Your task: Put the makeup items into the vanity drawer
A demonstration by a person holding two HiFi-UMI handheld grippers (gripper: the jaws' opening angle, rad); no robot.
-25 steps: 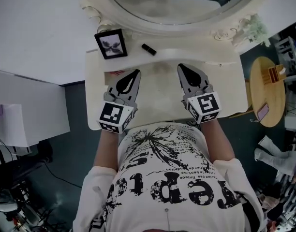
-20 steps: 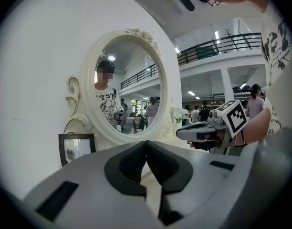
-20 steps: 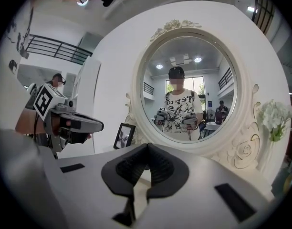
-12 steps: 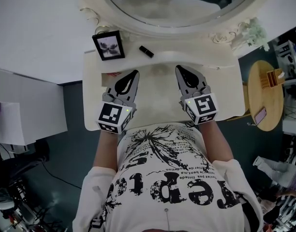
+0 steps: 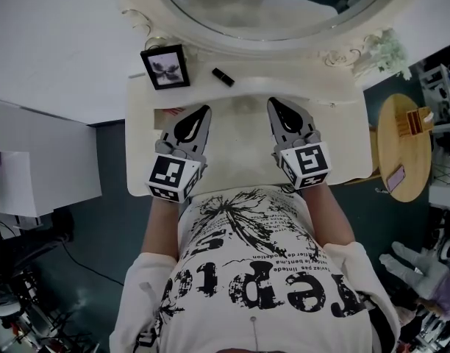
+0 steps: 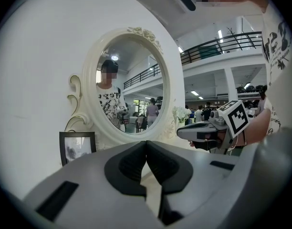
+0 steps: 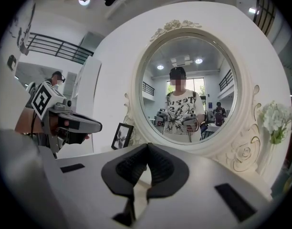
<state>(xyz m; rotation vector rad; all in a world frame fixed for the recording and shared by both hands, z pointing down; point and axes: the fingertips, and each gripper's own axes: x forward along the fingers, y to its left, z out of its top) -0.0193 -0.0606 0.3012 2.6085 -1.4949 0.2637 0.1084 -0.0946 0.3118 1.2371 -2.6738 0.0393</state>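
A small black makeup stick (image 5: 223, 76) lies on the cream vanity top (image 5: 243, 134), just below the mirror frame. Something pink and red (image 5: 173, 112) peeks out beside my left gripper; I cannot tell what it is. My left gripper (image 5: 204, 112) hovers over the left of the top, shut and empty, its pads meeting at the tip (image 6: 146, 144). My right gripper (image 5: 274, 104) hangs level with it on the right, also shut with nothing held (image 7: 147, 147). Both point toward the mirror, short of the black stick. No drawer shows in any view.
A large oval mirror (image 5: 273, 6) in a carved cream frame stands at the back, also in the gripper views (image 6: 131, 82) (image 7: 191, 87). A black picture frame (image 5: 165, 67) stands back left. White flowers (image 7: 276, 120) sit at the right. A round wooden side table (image 5: 405, 134) stands beside the vanity.
Neither gripper has moved over the vanity top. Only the head view's framing has drifted slightly.
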